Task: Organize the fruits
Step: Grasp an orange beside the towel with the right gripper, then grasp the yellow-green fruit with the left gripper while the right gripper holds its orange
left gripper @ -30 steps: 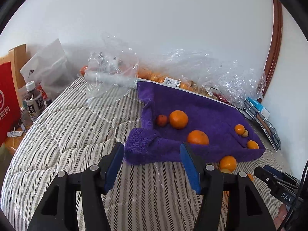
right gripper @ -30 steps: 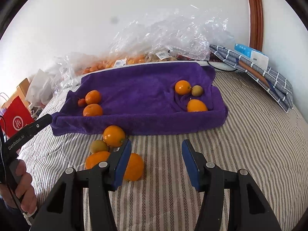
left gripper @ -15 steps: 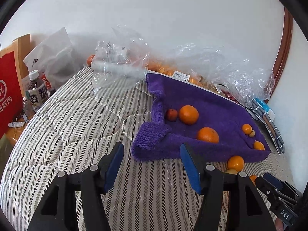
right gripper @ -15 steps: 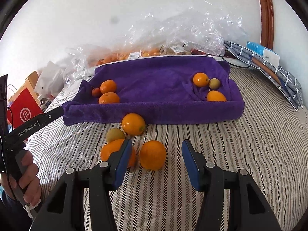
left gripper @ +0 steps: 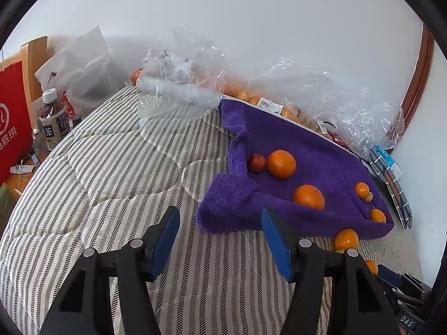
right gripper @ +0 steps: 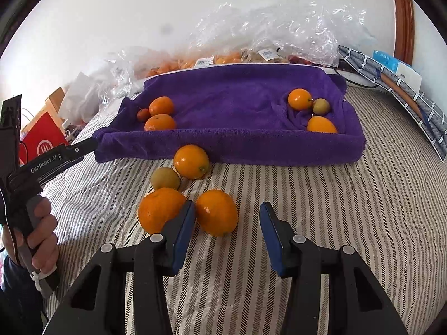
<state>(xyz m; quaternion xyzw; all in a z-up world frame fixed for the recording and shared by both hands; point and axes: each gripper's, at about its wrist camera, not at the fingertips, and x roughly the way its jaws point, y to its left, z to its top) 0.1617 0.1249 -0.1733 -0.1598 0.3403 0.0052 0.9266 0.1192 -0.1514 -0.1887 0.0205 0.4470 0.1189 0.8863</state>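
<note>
A tray lined with a purple towel [right gripper: 223, 145] sits on the striped bed and holds several oranges and small fruits in two groups. In front of it lie an orange [right gripper: 191, 161], a greenish fruit [right gripper: 165, 178], a big orange [right gripper: 159, 209] and another orange [right gripper: 216, 212]. My right gripper [right gripper: 227, 205] points down at that last orange. Its jaws are closing around the orange, and the right pad [right gripper: 269, 229] still stands apart from it. My left gripper [left gripper: 220, 210] hangs open and empty over the bedding, just before the towel's [left gripper: 229, 195] near corner.
Crinkled plastic bags of fruit [right gripper: 251, 36] line the wall behind the tray. A folded checked cloth [right gripper: 396, 83] lies at the right. A bottle [left gripper: 51, 122] and a red bag [left gripper: 11, 122] stand off the bed's left edge. A hand [right gripper: 42, 237] holds the left gripper's handle.
The right gripper shifted left toward the loose oranges, so one now lies between its jaws, which have narrowed. The left view swung slightly, moving the tray to the right.
</note>
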